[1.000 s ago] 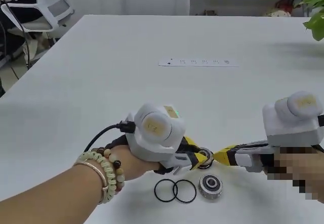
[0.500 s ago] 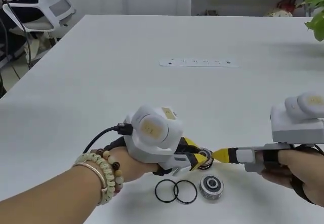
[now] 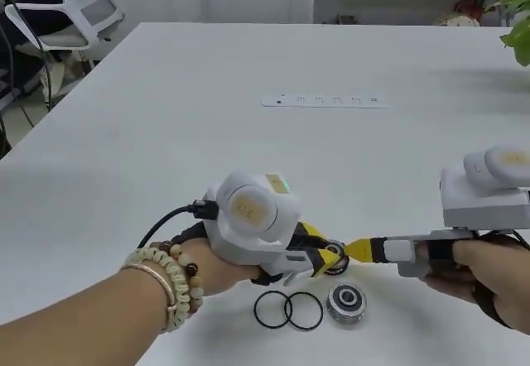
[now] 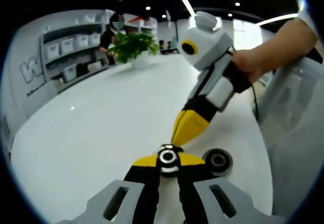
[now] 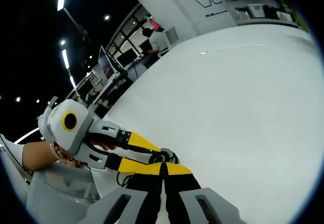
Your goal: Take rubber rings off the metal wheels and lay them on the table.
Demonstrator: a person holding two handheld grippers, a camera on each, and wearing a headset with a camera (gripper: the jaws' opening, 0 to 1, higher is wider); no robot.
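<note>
Right tool (image 3: 356, 252) has dipped slightly, clenched at the wheel (image 3: 336, 259) that left tool (image 3: 324, 252) grasps.

table (image 3: 248, 68): smooth matt | wheel (image 4: 168, 160): glossy metal | rings (image 3: 286, 310): matt rubber

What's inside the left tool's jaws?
A metal wheel, clamped, with the right tool pointing at it. The jaws cover its sides, so whatever sits on the rim is hidden.

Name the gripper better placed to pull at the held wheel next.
Right, probably. The left gripper is shut on the metal wheel and steadies it. The right gripper has its closed tips at that wheel's rim, so it is free to do the pulling.
</note>
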